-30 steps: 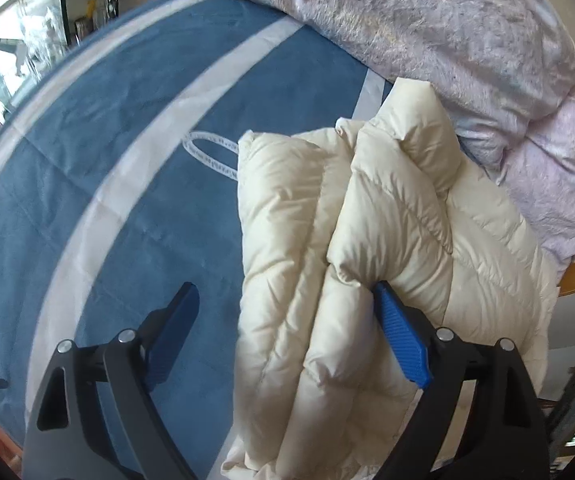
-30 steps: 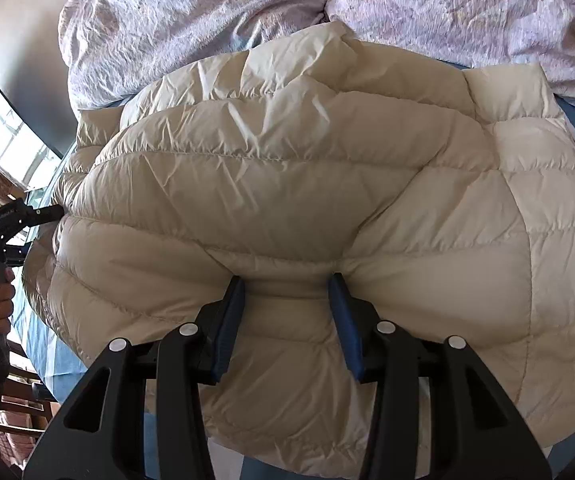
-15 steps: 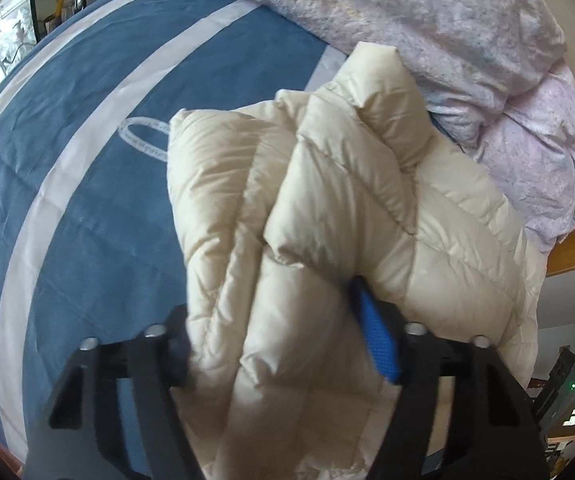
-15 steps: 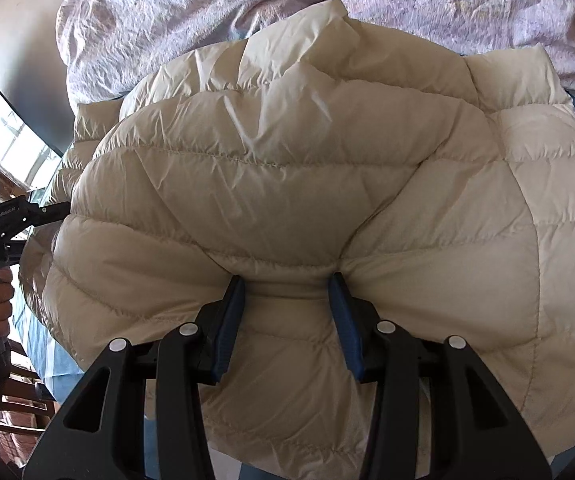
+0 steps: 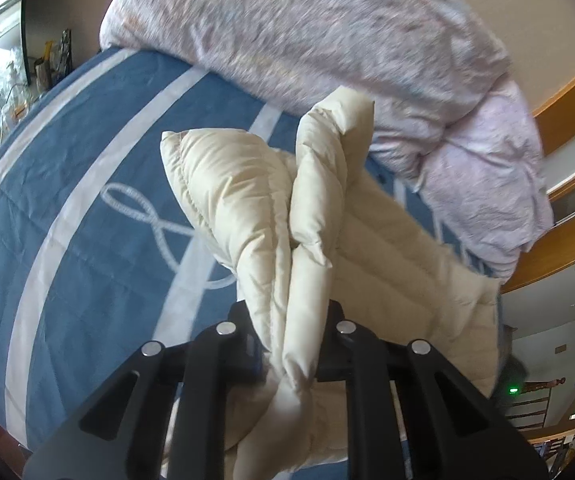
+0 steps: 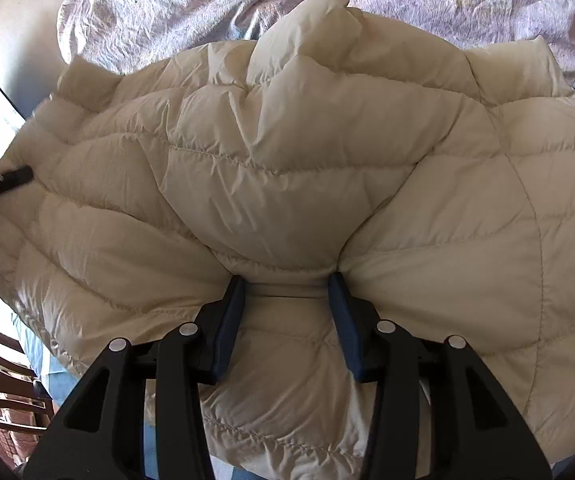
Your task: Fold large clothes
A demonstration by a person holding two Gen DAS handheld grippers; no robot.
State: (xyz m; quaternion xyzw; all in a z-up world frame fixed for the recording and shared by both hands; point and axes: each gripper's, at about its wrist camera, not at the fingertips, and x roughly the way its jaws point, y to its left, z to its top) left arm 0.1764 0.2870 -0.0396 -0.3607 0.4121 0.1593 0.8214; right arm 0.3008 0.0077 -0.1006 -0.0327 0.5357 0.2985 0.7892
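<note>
The left gripper (image 5: pixel 293 344) has just been closing, and its jaws now stand narrow and pinch a thick fold of the cream puffer jacket (image 5: pixel 279 216) between them. The fold rises out of the jaws and stands above the blue bedcover (image 5: pixel 87 184), so this side of the jacket is lifted from the bed. Beyond the held fold, more of the jacket slopes down to the right onto the bedcover. Further behind the jacket lies a crumpled lilac duvet (image 5: pixel 327 40), which touches the far edge of the jacket. A white rope-like loop pattern (image 5: pixel 143 212) is printed on the bedcover, to the left of the jacket.

The right gripper (image 6: pixel 289 300) grips a bunch of the same jacket (image 6: pixel 287 152); its blue pads (image 6: pixel 231 320) press into the padding from both sides, with the jaws about half apart because the bunch is thick. From this grip the jacket spreads out wide and puffed in all directions. At the left edge of the jacket, in the right wrist view, the tip of the left gripper (image 6: pixel 11 178) is seen holding it. The duvet (image 6: pixel 167 8) lies behind the jacket here too.
</note>
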